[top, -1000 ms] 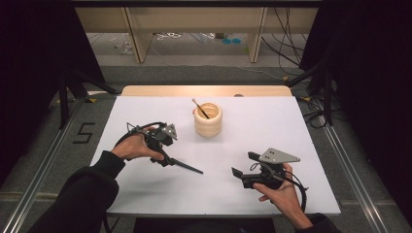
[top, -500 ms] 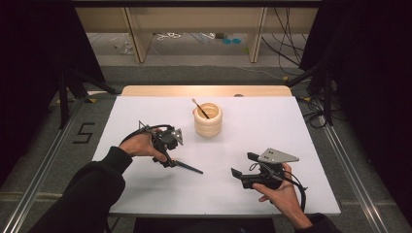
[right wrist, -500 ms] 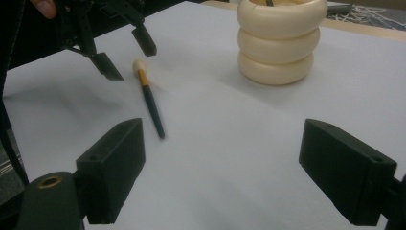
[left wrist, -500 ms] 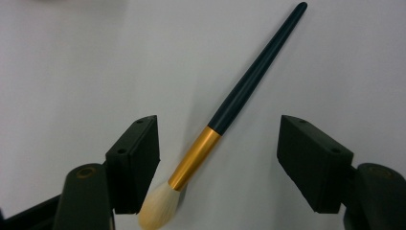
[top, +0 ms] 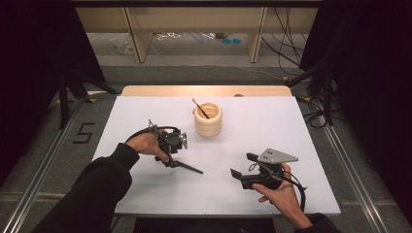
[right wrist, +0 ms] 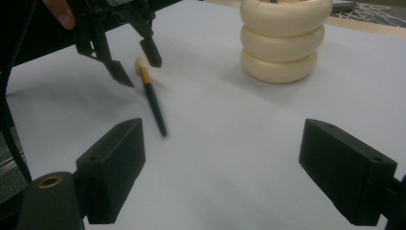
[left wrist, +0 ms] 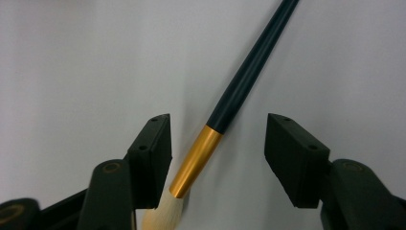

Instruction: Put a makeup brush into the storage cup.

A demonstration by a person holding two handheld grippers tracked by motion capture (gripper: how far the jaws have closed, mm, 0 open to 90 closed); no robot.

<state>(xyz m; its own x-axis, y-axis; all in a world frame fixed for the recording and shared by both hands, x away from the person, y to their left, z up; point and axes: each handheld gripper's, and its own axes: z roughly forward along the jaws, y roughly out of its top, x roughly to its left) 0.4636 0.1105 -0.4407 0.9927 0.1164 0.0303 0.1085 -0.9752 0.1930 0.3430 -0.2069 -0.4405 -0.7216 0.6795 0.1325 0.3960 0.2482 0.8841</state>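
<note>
A brush (top: 184,166) with a dark handle, gold ferrule (left wrist: 196,160) and pale bristles lies flat on the white table (top: 301,126). My left gripper (top: 167,159) points down over its bristle end. In the left gripper view the ferrule lies between the pads (left wrist: 153,153), which do not press on it. The jaws have just been closing around it. My right gripper (top: 242,165) rests near the front right, open wide with nothing between its fingers. The right gripper view shows the left gripper (right wrist: 140,72) astride the brush (right wrist: 154,103).
A cream ribbed holder (top: 208,119) stands at the table's middle back with a thin brush (top: 200,108) leaning in it; it also appears as the cream holder (right wrist: 282,38) in the right gripper view. A wooden strip (top: 204,91) edges the far side.
My left gripper has shifted a little right and sunk toward the brush's bristle end. The right hand and the brush have not moved.
</note>
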